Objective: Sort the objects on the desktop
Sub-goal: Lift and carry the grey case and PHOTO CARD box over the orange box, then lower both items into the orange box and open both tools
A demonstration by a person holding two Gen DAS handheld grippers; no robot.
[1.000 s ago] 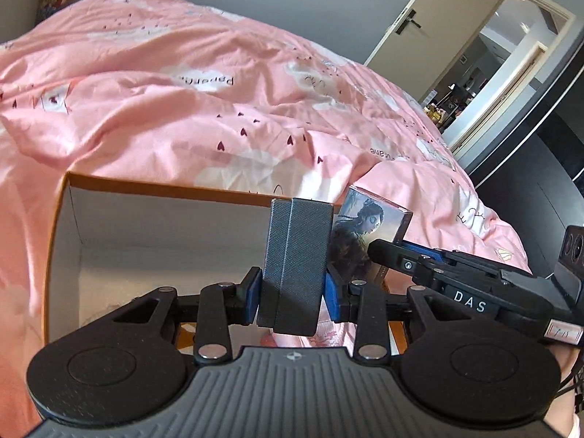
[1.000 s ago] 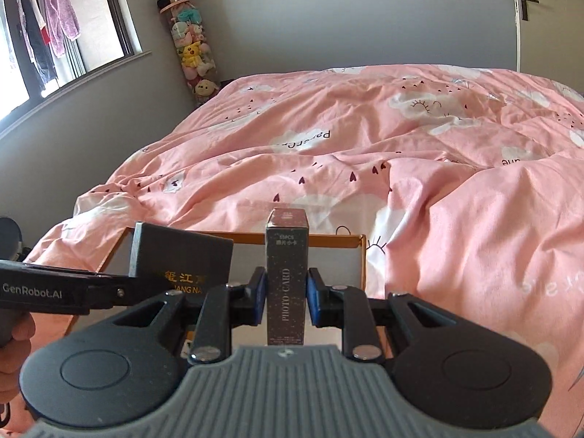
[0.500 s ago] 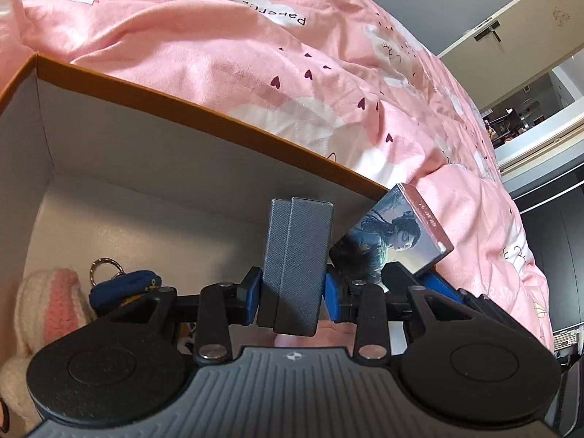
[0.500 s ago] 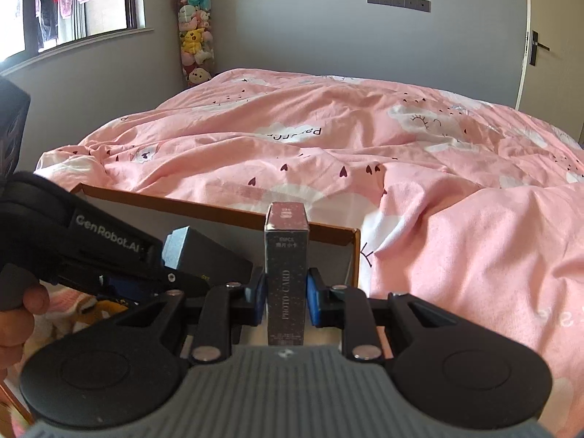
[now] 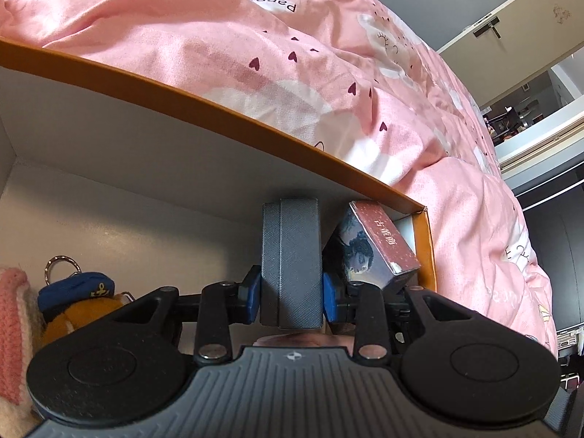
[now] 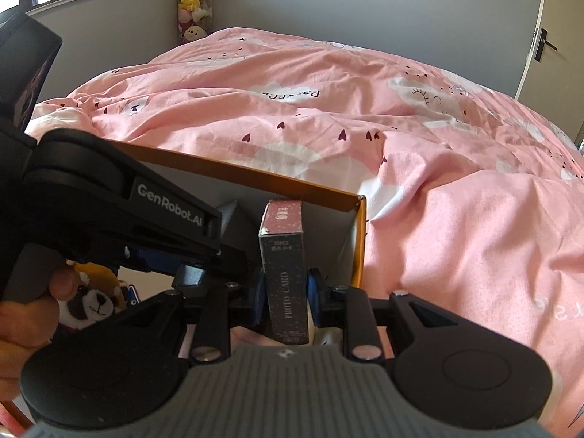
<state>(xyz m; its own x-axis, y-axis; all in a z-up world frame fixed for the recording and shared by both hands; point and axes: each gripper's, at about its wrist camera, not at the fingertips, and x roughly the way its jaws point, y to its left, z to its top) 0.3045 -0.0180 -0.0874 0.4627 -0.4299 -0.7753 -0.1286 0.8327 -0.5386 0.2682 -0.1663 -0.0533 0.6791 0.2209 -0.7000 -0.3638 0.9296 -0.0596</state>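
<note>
- Holding a dark grey textured case upright, the left gripper pinches it between its blue pads; the jaws are closing on it, inside the open box.
- The right gripper carries a slim photo-card box, upright, near the right-hand wall of the open box; its jaws are opening, with the card box between the pads, the right pad seemingly just off it.
- In the left wrist view the photo-card box sits tilted, just beside the grey case, close to the box corner.
- On the box floor at left lie a small plush with a blue cap and a pink fuzzy item.
- A person's hand grips the left gripper's handle.
- A pink duvet surrounds the box.
</note>
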